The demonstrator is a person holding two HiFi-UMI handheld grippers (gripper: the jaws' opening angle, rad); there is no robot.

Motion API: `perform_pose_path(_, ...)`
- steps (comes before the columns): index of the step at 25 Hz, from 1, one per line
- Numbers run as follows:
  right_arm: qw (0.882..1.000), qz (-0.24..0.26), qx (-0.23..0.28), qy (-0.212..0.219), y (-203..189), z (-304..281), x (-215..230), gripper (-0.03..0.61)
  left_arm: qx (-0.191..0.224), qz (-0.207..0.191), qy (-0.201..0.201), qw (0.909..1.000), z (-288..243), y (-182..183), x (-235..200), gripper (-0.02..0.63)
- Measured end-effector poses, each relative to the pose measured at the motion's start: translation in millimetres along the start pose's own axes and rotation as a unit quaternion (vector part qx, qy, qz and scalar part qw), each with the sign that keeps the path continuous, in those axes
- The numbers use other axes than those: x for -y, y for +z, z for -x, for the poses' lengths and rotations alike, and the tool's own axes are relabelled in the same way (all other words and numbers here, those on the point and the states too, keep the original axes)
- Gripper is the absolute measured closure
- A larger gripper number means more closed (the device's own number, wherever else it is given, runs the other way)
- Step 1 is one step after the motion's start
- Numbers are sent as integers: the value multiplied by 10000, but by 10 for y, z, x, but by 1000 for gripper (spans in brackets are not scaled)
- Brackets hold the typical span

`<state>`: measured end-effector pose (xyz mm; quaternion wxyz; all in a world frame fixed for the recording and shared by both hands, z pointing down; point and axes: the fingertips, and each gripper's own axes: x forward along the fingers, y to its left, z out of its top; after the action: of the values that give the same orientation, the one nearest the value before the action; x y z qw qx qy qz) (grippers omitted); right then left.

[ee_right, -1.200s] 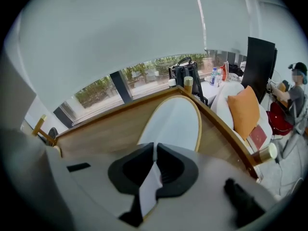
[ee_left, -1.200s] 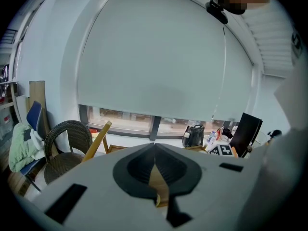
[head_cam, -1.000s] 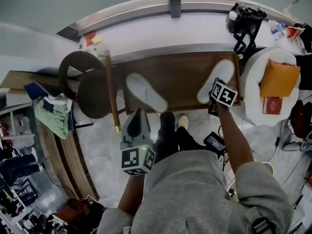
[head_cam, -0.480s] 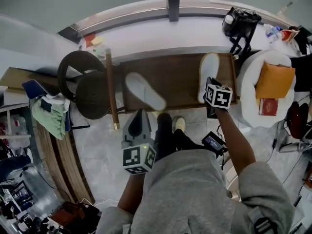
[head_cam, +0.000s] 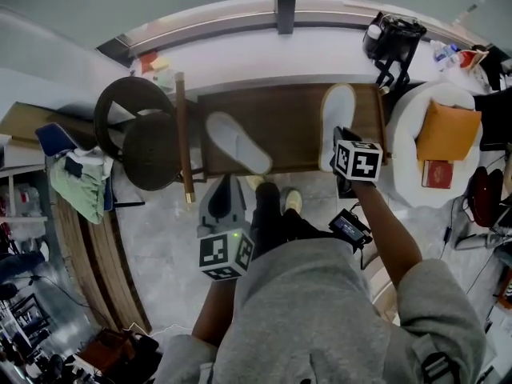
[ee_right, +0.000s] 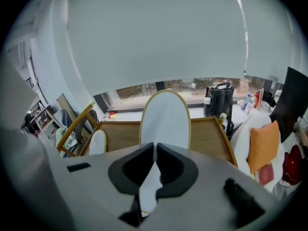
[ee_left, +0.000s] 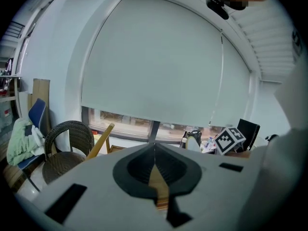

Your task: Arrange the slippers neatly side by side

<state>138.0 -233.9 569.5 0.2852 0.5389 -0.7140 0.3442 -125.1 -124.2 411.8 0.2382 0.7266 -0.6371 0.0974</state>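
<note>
The bench (head_cam: 288, 130) is a wooden top set under a window with the blind drawn.

1. Left gripper (head_cam: 228, 184): nearest the person, short of the bench edge. Jaws fully closed with nothing between them. No real change from a second ago.
2. Right gripper (ee_right: 155, 150): jaws nearly closed, pinching the thin heel edge of the right slipper (ee_right: 165, 119). A second ago this slipper slanted across the right end of the bench. It now points straight at the window and appears lifted clear of the wood (contact underneath cannot be confirmed).
3. Left slipper (head_cam: 236, 142): unchanged, lying slantwise on the bench, well apart from the held one.

Judgement: one slipper is now squared up. It still has to be carried across, and the slanted one still needs straightening.
</note>
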Motion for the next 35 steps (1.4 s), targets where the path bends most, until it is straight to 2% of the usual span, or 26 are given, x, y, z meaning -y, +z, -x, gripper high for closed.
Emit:
perform_pose_path(4, 9993, 33, -297, 232, -195, -168, -101, 545, -27, 25, 63, 10000, 32, -44, -36, 600)
perform_pose_path(12, 9940, 232, -1068, -44, -555, -674, -61, 545, -134, 8, 215, 9997, 67, -74, -156, 600)
perform_pose_path(16, 9901, 542, -1293, -93, -589, -871, -114, 545, -172, 58, 303, 9994, 77, -82, -267, 599)
perform_pose_path(24, 9864, 852, -1390, -207, -449, -1121, -204, 545, -292, 123, 377, 9988, -33, -79, -503, 600)
perform_pose_path(30, 9831, 1077, -1445, -337, -368, -1216, -193, 543, -322, 63, 248, 9992, -228, -4, -572, 600)
perform_pose_path(35, 9834, 1045, -1443, -341, -320, -1249, -197, 543, -359, 33, 150, 9992, -372, 53, -607, 600)
